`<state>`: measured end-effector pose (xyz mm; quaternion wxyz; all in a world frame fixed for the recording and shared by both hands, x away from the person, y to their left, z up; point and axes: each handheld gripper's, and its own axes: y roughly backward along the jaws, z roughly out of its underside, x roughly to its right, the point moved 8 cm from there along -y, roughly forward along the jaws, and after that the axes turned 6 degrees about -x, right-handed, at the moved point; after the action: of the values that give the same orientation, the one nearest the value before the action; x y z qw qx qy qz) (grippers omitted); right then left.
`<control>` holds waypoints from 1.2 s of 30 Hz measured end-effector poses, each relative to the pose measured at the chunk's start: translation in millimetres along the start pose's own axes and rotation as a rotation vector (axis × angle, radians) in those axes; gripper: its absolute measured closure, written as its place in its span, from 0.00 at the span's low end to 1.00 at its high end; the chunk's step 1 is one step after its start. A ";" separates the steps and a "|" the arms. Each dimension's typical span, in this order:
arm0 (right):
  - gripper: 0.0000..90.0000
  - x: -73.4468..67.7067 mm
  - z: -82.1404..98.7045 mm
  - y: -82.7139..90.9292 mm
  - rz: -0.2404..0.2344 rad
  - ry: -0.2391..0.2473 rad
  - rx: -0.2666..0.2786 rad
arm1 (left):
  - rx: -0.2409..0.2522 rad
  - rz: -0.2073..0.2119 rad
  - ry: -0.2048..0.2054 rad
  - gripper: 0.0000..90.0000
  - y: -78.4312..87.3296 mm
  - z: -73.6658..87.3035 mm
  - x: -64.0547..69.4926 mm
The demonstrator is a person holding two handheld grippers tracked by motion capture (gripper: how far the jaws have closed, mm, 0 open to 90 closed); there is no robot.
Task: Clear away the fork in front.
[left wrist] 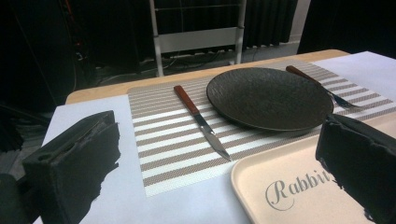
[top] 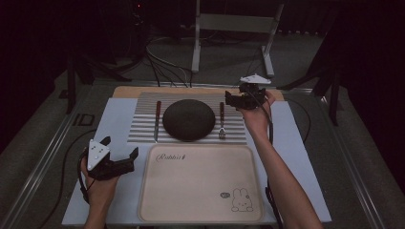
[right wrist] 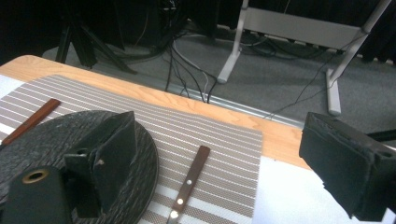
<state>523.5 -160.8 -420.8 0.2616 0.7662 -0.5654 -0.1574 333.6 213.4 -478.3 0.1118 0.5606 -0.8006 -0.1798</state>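
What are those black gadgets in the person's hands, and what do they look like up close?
Each hand holds black tongs: left tongs, right tongs. Two chunky, rough-edged black jaws each, a pale grey three-cornered plate with small dots on top, and a black cable trailing along the bare forearm. No sleeves visible.

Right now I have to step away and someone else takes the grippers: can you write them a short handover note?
Left gripper: open, holding nothing, near the left edge of the beige tray.
Right gripper: open, holding nothing, above the striped placemat's far right corner, close to the fork.
Things: black plate centred on the placemat, knife to its left, fork to its right. The tray lies in front, with nothing on it.
Done: nothing moved onto the tray.
Left: probably the right gripper grasps the fork's handle first; plate and knife untouched.
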 end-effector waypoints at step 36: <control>0.22 -3.5 70.2 -108.3 0.035 -0.088 -0.300 | 0.013 -0.001 0.039 0.00 -0.6 0.4 -1.5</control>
<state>569.7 -148.9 -540.8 0.3509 0.7010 -0.5596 -0.2688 334.5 214.7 -478.8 0.1239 0.5650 -0.7992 -0.1636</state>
